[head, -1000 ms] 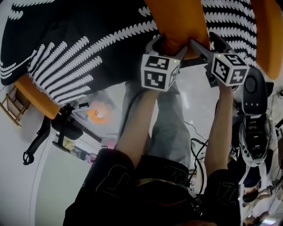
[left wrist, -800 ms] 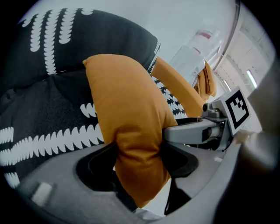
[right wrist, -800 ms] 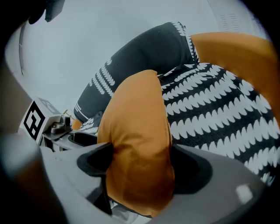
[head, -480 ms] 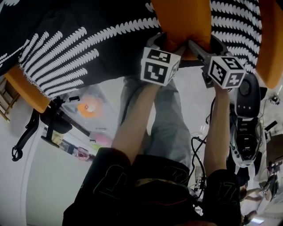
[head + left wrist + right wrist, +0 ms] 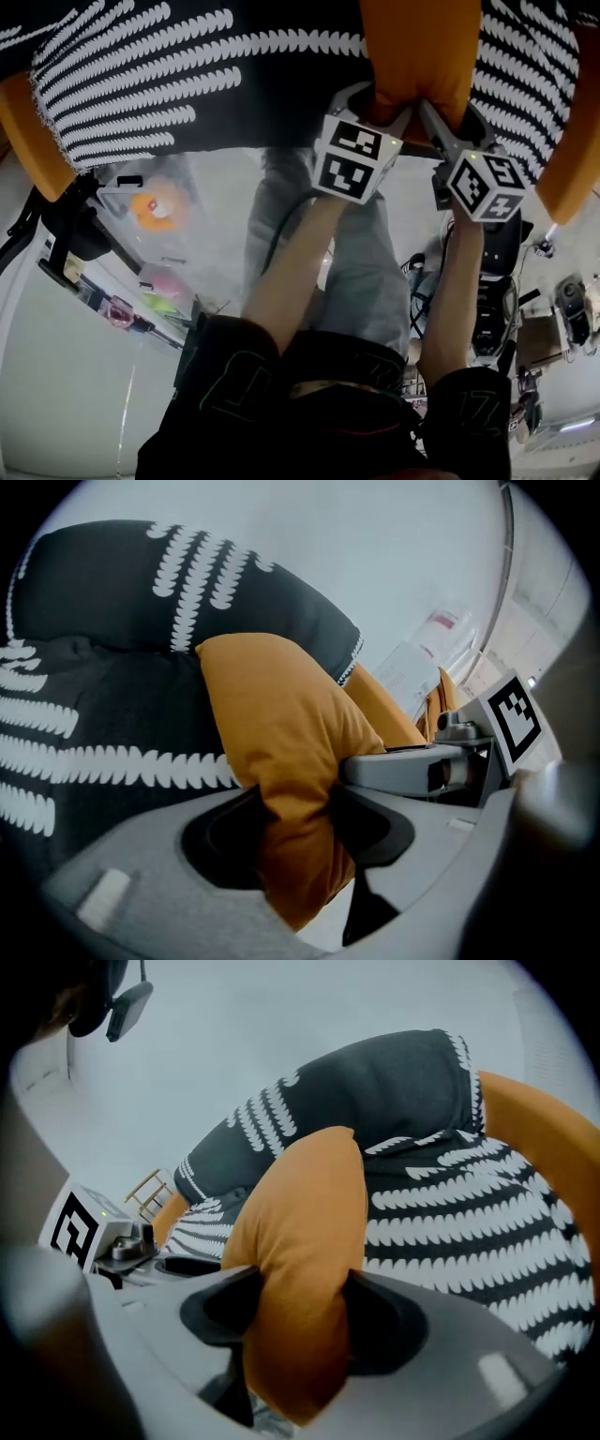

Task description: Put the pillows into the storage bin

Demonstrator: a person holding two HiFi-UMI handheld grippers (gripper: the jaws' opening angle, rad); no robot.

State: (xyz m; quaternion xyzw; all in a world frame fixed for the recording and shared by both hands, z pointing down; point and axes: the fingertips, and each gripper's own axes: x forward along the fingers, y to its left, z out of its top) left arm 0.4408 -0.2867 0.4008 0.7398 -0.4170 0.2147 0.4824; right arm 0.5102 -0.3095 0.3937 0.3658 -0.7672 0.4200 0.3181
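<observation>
Black white-patterned fabric (image 5: 187,84), orange pillow (image 5: 417,47) resting against it; pale floor (image 5: 84,394), cables (image 5: 417,291)

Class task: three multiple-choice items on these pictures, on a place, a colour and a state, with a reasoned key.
1. What lies right behind the gripped pillow? A a black pillow with white markings; B a glass jar; C a red towel.
2. What colour is the gripped pillow? A blue; B green; C orange.
3. How do the left gripper and right gripper stand? A open, empty; B shut on the pillow; C shut on nothing.
Key: 1 A, both gripper views show it; 2 C, plain in all views; 3 B, the jaws, just closing, pinch its fabric.
</observation>
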